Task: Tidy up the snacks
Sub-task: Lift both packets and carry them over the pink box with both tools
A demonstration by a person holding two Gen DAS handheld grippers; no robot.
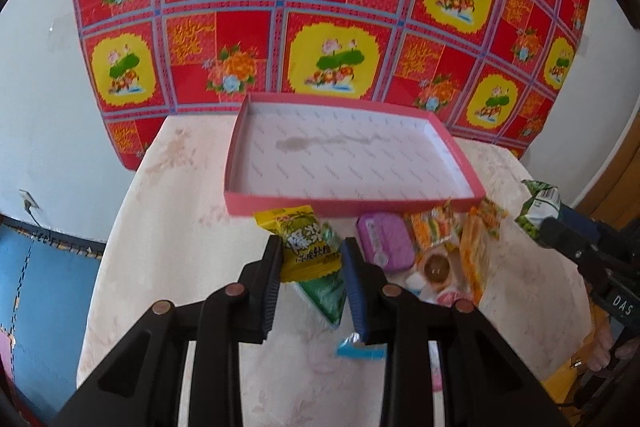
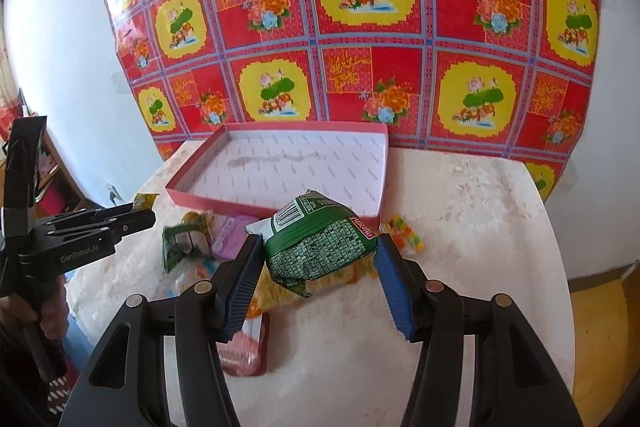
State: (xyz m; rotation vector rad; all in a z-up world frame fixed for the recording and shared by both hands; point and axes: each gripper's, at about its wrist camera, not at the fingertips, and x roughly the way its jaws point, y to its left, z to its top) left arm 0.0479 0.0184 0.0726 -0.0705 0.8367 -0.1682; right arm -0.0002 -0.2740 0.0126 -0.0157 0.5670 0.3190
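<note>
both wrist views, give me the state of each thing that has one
left gripper: shut on yellow snack packet, lifted
right gripper: shut on green snack bag, lifted
pink tray: empty, stained
purple case: closed, on table

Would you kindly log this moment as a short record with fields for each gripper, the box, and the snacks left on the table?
left gripper: shut on a yellow snack packet, held above the table
right gripper: shut on a green snack bag, held above the table
pink box: open, shallow, empty, a faint stain on its floor, at the far side of the table
loose snacks: purple packet, orange-striped packets, a jelly cup, all outside the box on its near side
</note>
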